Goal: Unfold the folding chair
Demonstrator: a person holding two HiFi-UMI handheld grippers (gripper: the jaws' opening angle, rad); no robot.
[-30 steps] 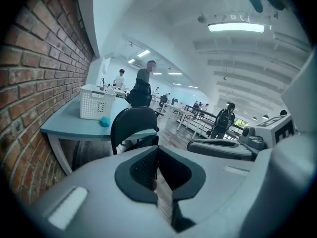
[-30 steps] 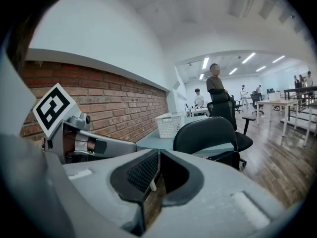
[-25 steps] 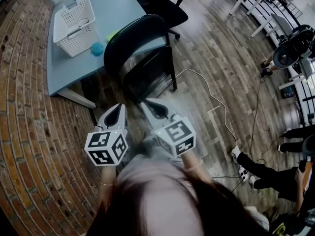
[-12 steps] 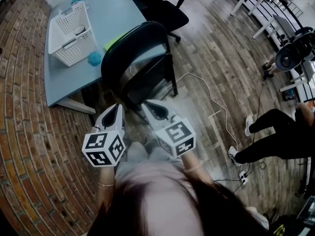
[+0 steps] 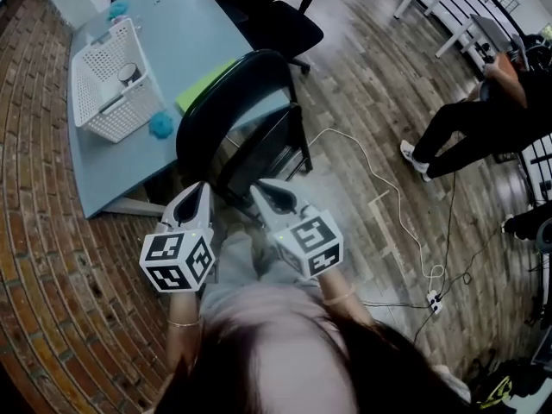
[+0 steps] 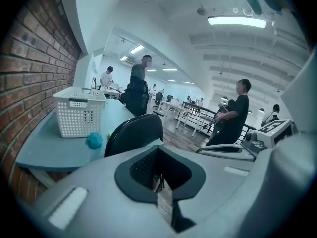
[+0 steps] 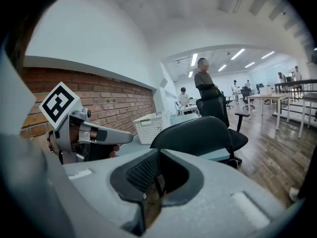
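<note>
The black folding chair [image 5: 235, 110] stands folded against the blue table [image 5: 185, 33], with its rounded backrest up and its seat [image 5: 263, 155] nearly upright. My left gripper [image 5: 197, 200] and right gripper [image 5: 267, 191] sit side by side just short of the chair's lower frame, touching nothing. Both are shut and empty. In the left gripper view the backrest [image 6: 136, 133] rises beyond my shut left gripper [image 6: 159, 183]. In the right gripper view the chair [image 7: 198, 132] stands ahead of my right gripper [image 7: 155, 185], with the left gripper [image 7: 94, 135] beside it.
A white basket [image 5: 105, 83], a blue fluffy ball [image 5: 159, 125] and a green sheet [image 5: 203, 89] lie on the table. A black office chair [image 5: 276, 15] stands behind it. A white cable [image 5: 379, 179] runs to a power strip [image 5: 434, 300]. A person [image 5: 483, 102] walks at right. Brick wall [image 5: 43, 257] at left.
Both grippers have drawn closer to the folding chair, which now sits nearer in the head view. A person in black has walked across the right side toward the back.
</note>
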